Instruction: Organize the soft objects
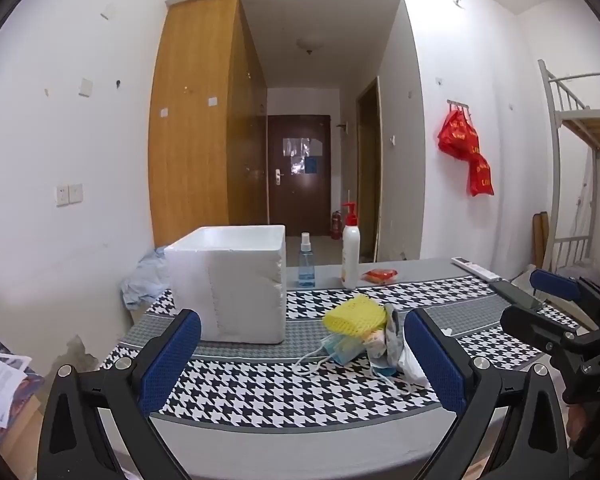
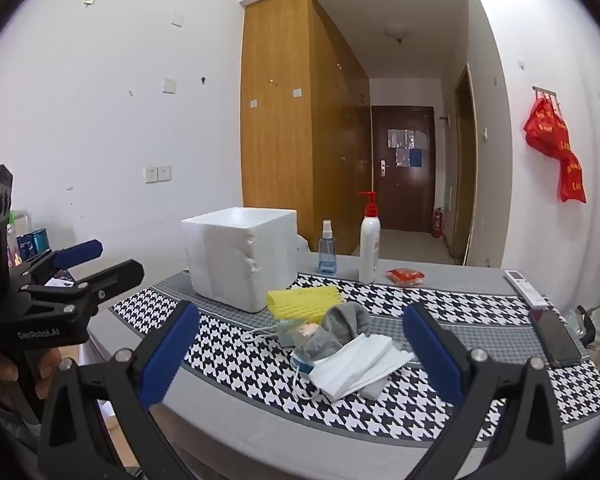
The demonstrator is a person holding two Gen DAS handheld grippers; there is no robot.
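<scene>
A pile of soft things lies mid-table on the houndstooth cloth (image 1: 260, 396): a yellow foam net (image 1: 354, 314) (image 2: 304, 300), a grey sock (image 2: 338, 330), blue face masks (image 1: 342, 350) and white masks (image 2: 358, 364). Left of the pile stands a white foam box (image 1: 228, 280) (image 2: 240, 256), open on top. My left gripper (image 1: 302, 354) hovers open at the table's near edge, short of the pile, nothing between its blue pads. My right gripper (image 2: 300, 354) is also open and empty, facing the white masks. Each gripper shows at the side of the other's view.
Behind the pile stand a blue spray bottle (image 1: 306, 260), a white pump bottle (image 1: 350, 248) and a red packet (image 1: 380, 276). A remote (image 2: 526, 288) and a phone (image 2: 554, 338) lie at the right. A bunk bed frame (image 1: 572, 160) is far right.
</scene>
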